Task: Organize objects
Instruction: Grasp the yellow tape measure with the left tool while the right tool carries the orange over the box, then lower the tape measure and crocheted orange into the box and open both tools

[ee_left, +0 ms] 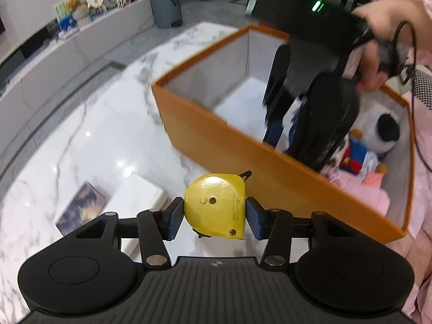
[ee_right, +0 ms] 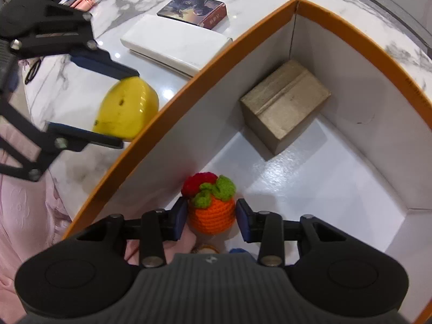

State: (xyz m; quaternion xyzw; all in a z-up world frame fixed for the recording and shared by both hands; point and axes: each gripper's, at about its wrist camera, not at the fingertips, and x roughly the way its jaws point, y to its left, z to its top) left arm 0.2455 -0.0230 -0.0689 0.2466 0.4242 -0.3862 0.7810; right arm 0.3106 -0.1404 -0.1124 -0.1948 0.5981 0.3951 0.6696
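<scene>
Left gripper [ee_left: 214, 217]: blue pads clamped on a yellow tape measure [ee_left: 216, 205], hard glossy plastic, rounded D-shape w/ small screws, held just outside the near wall of the orange box [ee_left: 243, 167]. From the right wrist view the same tape measure sits between those fingers, beside the box's outer wall.

Right gripper [ee_right: 212, 216]: down inside the box, pads pressed on a crochet fruit [ee_right: 210, 214], orange yarn body, green knit leaves, red knit ball on top; soft, nubby.

Box: stiff cardboard, orange outside and rim, white smooth inside, straight walls. In it a plain brown carton [ee_right: 286, 102] w/ taped seam in the far corner; at the other end a black-and-white plush toy [ee_left: 383, 132], a small doll in blue and red [ee_left: 356, 154], pink cloth.

Surface: white marble table [ee_left: 81, 140], grey veins, shiny w/ light spots. On it a white flat case [ee_right: 175, 46] and a picture-printed box [ee_right: 197, 10]. Behind: grey bin [ee_left: 166, 5], white ledge w/ small trinkets.

A hand [ee_left: 388, 24] w/ pink sleeve holds the right gripper, which is blurred and blocks part of the box's inside.
</scene>
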